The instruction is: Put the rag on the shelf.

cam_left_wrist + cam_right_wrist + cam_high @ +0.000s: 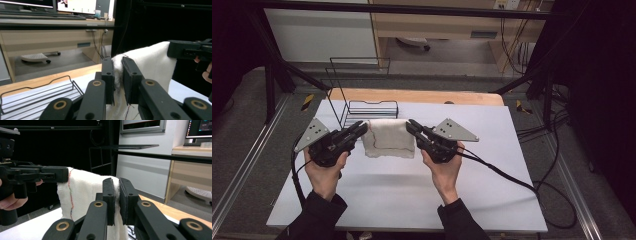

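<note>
A white cloth [389, 137] with a thin coloured stitch line hangs between the two grippers, its lower edge near the white table sheet [402, 190]. My left gripper [361, 129] is shut on the cloth's left top corner; in the left gripper view the cloth [150, 62] is pinched between the black pads [108, 82]. My right gripper [410, 125] is shut on the right top corner, and in the right gripper view the cloth [82, 192] drapes down from its pads [126, 200]. Both grippers point toward each other above the table.
A black wire rack [362, 102] stands just behind the cloth at the table's back left. The wooden table edge [422, 96] runs behind it. Cables [512, 180] trail from the right gripper across the table to the floor at right.
</note>
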Available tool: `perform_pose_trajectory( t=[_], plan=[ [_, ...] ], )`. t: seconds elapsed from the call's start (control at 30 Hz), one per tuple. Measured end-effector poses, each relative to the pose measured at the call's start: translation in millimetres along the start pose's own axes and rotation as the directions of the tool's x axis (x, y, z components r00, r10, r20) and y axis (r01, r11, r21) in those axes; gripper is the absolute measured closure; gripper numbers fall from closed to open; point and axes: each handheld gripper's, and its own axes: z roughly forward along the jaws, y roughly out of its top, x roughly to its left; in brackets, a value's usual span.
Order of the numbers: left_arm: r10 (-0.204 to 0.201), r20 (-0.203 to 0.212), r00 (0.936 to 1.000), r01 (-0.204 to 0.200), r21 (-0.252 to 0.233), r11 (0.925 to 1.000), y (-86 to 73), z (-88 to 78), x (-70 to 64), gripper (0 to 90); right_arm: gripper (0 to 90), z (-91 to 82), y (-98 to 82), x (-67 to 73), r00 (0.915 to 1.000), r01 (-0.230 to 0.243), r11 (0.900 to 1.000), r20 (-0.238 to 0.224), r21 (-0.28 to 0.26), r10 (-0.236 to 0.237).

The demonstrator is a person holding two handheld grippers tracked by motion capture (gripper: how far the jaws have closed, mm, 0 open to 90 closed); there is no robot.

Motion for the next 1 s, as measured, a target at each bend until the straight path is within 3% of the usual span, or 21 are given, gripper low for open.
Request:
perform_pose_trajectory(
  t=[0.67,1.0],
  plan=[
    [-0.001,-0.055,0.9985,-0.004,-0.089,0.9961,27.4,-9.4,21.3,80.1,84.1,26.8,27.5,10.5,0.9998,0.018,0.999,-0.002,-0.049,-0.018],
    [-0.006,-0.069,0.9976,-0.002,-0.107,0.9943,40.3,-10.2,31.7,80.2,84.2,41.2,39.5,12.5,0.9996,0.028,0.997,0.004,-0.066,-0.027]
  ],
)
